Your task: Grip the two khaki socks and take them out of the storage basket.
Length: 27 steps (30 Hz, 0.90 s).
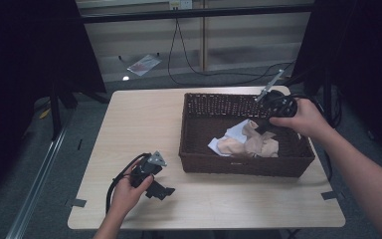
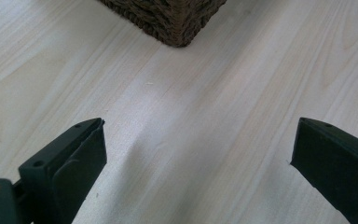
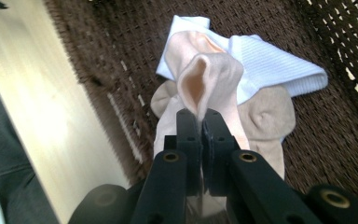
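Both forearms are bare, no sleeves. The left gripper (image 1: 160,189) is a black block with a grey three-cornered plate (image 1: 156,159) at its 12 o'clock end and a thick black cable (image 1: 113,186) looping off toward 8 o'clock. Its fingers (image 2: 70,163) are matt black wedges with small screw holes. The right gripper (image 3: 199,122) is black too, its fingers (image 3: 186,135) square-tipped, with brass-coloured bushings (image 3: 247,157) at the pivots and a thin grey rod (image 1: 271,85) at 1 o'clock.

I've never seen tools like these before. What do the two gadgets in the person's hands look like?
Both are black. The left gripper carries a grey three-cornered plate on top and trails a black cable. Its two black jaws are flat, blocky wedges with small screw holes. The right gripper has brass-coloured pivot pins. Both forearms are bare, without sleeves.
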Available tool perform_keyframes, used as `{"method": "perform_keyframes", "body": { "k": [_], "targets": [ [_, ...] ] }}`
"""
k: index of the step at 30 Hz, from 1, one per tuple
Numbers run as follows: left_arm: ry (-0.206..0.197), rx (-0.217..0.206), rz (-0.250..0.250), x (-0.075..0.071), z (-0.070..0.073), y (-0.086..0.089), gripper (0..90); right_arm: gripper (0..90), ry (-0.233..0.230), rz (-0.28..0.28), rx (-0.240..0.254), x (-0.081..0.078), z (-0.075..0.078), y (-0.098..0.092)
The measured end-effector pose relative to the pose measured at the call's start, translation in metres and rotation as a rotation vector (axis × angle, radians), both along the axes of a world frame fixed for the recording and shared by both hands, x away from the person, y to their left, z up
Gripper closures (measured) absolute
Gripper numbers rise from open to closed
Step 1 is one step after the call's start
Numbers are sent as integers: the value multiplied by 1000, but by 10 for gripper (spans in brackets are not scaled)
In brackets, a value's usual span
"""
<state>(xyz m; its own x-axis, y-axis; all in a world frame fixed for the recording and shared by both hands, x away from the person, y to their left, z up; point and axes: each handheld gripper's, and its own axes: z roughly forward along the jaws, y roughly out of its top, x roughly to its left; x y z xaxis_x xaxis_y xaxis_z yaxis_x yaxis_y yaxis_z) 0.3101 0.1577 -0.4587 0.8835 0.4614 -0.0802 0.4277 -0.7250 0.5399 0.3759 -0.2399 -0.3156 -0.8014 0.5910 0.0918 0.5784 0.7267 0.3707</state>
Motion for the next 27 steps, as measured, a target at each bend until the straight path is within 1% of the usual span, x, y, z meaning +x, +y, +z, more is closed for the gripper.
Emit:
{"method": "perform_keyframes", "body": {
  "k": [3,8,9,10,11,13,16,17,18,19,20,21,22,25,27],
  "targets": [
    [0,4,2,0,0,0,27,876,2,6,-7,-3,6,-4],
    [5,0,10,-1,-2,-2,27,876,5,24,7,-10,16,-12],
    [1,15,-5,0,-1,-1,27,875,7,45,17,-15,18,-12],
    [1,15,-5,0,-1,-1,27,875,9,51,24,-18,18,-12],
    [4,-1,11,-1,-2,-2,27,875,9,51,24,-18,18,-12],
    [4,-1,12,-1,-2,-2,27,875,15,74,32,-23,17,-11],
    [1,16,-7,0,-1,-1,27,874,24,103,56,-31,16,-11],
    [3,5,3,-1,-1,-2,27,874,25,112,68,-35,16,-11],
    [5,9,1,-1,-1,-2,27,874,25,112,68,-35,16,-11],
    [5,9,3,-1,-1,-2,27,874,23,118,73,-37,17,-11],
    [5,10,0,-1,-1,-2,27,874,20,125,93,-40,20,-12],
    [8,9,4,-1,-2,-2,27,874,18,134,100,-41,22,-13],
    [8,7,3,-1,-2,-3,28,874,16,127,94,-42,25,-13],
    [8,5,0,-1,-2,-4,27,874,12,132,99,-42,30,-14],
    [7,15,-9,-1,-2,-3,27,874,9,129,100,-43,34,-15]
  ]
}}
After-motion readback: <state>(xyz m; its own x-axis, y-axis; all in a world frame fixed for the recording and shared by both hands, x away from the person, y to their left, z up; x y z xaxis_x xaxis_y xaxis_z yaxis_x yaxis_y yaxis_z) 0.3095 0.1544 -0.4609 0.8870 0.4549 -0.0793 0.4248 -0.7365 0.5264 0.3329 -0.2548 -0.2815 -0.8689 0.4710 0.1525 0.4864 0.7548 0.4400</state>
